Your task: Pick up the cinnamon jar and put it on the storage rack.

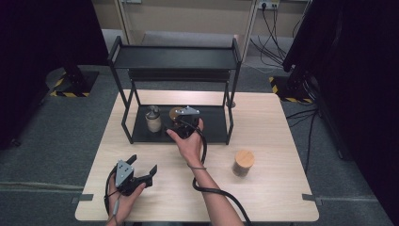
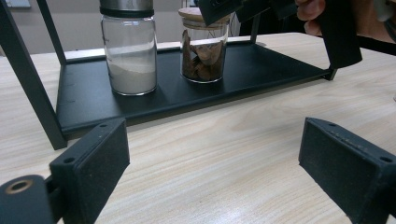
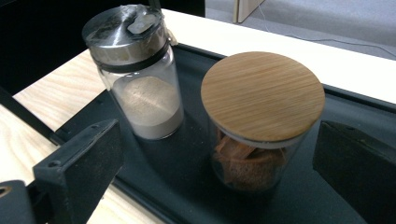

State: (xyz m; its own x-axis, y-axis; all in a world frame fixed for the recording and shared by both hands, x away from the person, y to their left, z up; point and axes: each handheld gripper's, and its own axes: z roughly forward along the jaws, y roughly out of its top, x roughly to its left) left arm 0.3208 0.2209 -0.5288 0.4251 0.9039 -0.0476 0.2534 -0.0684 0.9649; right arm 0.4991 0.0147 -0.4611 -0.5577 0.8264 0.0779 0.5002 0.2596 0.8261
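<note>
Left gripper [image 1: 141, 170] waits open and empty on the near table, while further right the right gripper [image 3: 219, 154] hangs open astride the wooden-lidded jar [image 3: 256, 135] on the rack's lower shelf [image 3: 187, 186], needing centred jaws, clear of the shaker [image 3: 135, 70].

Shaker jar [image 1: 153, 119] on rack; lidded jar [image 1: 243, 163] on table [image 1: 277, 136]

High view looks down; both gripper views closely share the rack [image 1: 214, 123].
</note>
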